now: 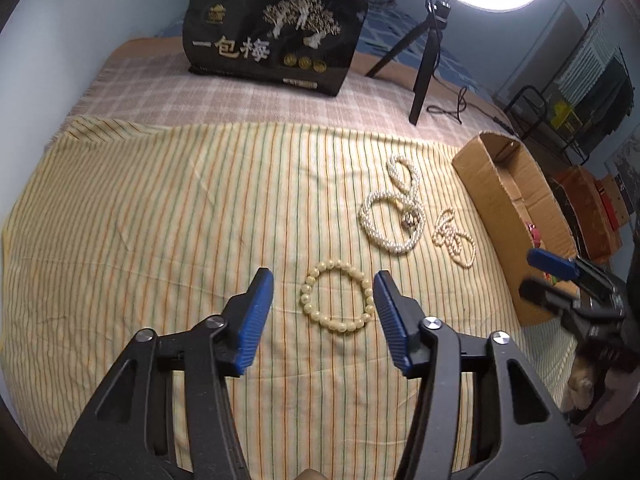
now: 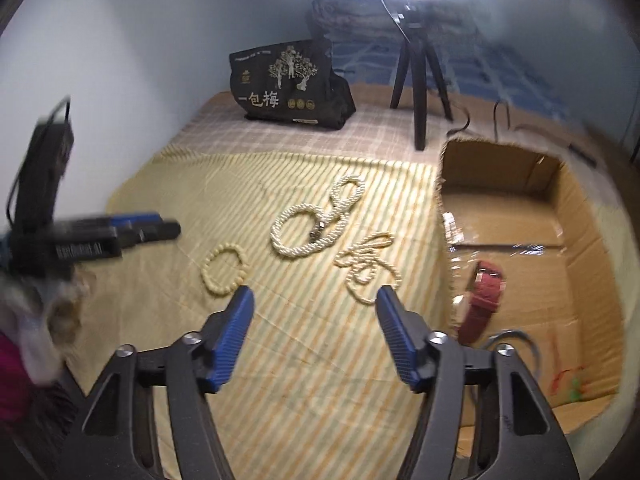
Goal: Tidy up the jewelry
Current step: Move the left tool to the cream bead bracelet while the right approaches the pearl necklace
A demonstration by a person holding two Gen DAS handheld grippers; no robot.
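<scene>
A cream bead bracelet (image 1: pixel 337 297) lies on the striped cloth, between the tips of my open, empty left gripper (image 1: pixel 324 282), which hovers over it. It shows in the right wrist view (image 2: pixel 225 271) too. A thick white pearl necklace (image 1: pixel 394 208) (image 2: pixel 318 216) and a thin pearl strand (image 1: pixel 454 236) (image 2: pixel 368 266) lie further right. A cardboard box (image 1: pixel 496 200) (image 2: pixel 580 240) holds a red strap (image 2: pixel 482 304). My right gripper (image 2: pixel 314 300) is open and empty above the cloth near the thin strand; it also shows in the left wrist view (image 1: pixel 538 272).
A black printed bag (image 1: pixel 276 36) and a ring light on a tripod (image 1: pixel 426 60) stand at the back of the bed. A wall runs along the left. Shelving and boxes (image 1: pixel 592 208) stand beyond the cardboard box.
</scene>
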